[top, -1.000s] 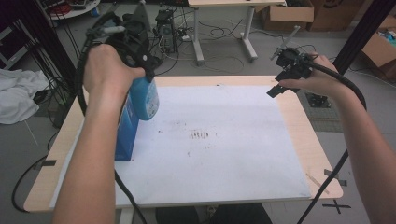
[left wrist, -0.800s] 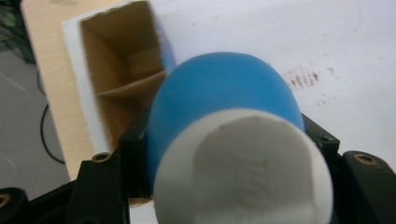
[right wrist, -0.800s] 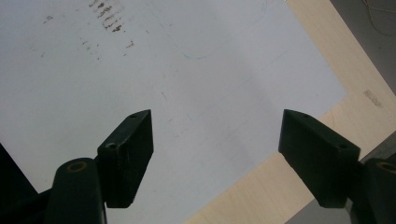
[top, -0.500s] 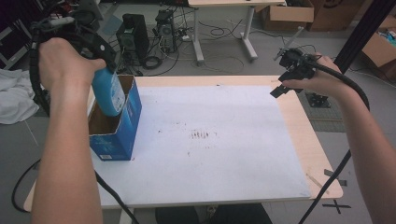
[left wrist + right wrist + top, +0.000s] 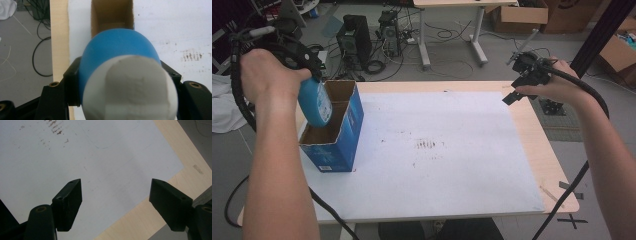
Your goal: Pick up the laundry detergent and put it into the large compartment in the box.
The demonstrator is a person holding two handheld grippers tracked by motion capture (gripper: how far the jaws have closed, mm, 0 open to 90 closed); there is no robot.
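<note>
Now the left gripper [image 5: 304, 70] has carried the blue bottle [image 5: 314, 102] leftward — it hangs over the open blue box [image 5: 334, 132] at the bench [image 5: 532, 130] edge, fingers clamped on it, ready to lower. Right gripper [image 5: 524, 75] idle, fingers wide, empty.

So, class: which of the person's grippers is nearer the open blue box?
Left. The left gripper holds a blue bottle right over the blue box. The right gripper, jaws open and empty, hovers at the table's far opposite edge.
</note>
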